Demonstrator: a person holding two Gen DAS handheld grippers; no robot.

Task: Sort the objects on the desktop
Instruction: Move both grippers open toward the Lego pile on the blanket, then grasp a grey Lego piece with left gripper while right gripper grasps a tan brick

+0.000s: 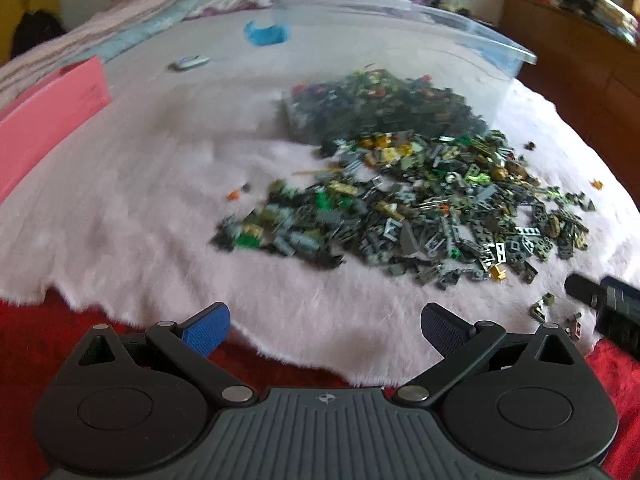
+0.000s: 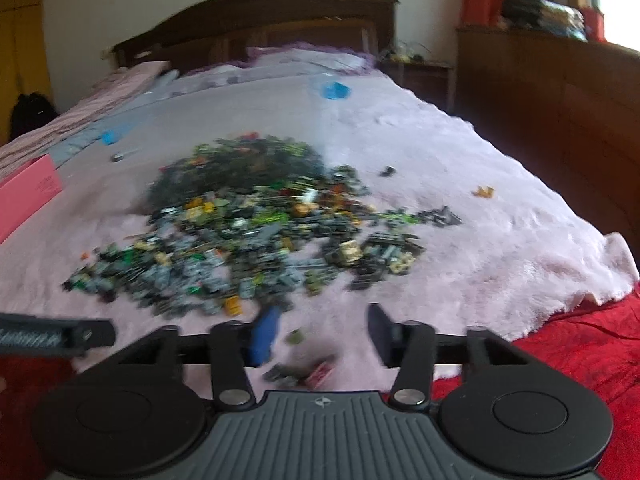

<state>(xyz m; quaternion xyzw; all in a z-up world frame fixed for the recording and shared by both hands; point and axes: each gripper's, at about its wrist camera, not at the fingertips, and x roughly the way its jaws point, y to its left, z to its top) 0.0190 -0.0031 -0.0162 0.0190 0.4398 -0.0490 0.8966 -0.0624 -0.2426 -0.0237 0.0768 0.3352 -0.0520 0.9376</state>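
Observation:
A big pile of small toy bricks point(image 1: 404, 200), mostly grey, green and tan, lies on a pale pink fluffy blanket point(image 1: 140, 208). A clear plastic bin point(image 1: 400, 40) lies tipped on its side behind the pile, bricks spilling from its mouth. My left gripper point(image 1: 326, 326) is open and empty, low at the blanket's near edge, in front of the pile. In the right wrist view the same pile point(image 2: 248, 220) lies ahead. My right gripper point(image 2: 322, 330) is open and empty just before the pile's near edge, over a few loose bricks point(image 2: 296, 336).
A pink box point(image 1: 44, 120) sits at the left. A blue lid point(image 1: 266, 34) and a small grey object point(image 1: 188, 63) lie farther back. Stray bricks point(image 2: 482, 191) lie right of the pile. A red cover point(image 2: 560, 344) shows under the blanket. The other gripper's tip point(image 1: 600, 300) shows at right.

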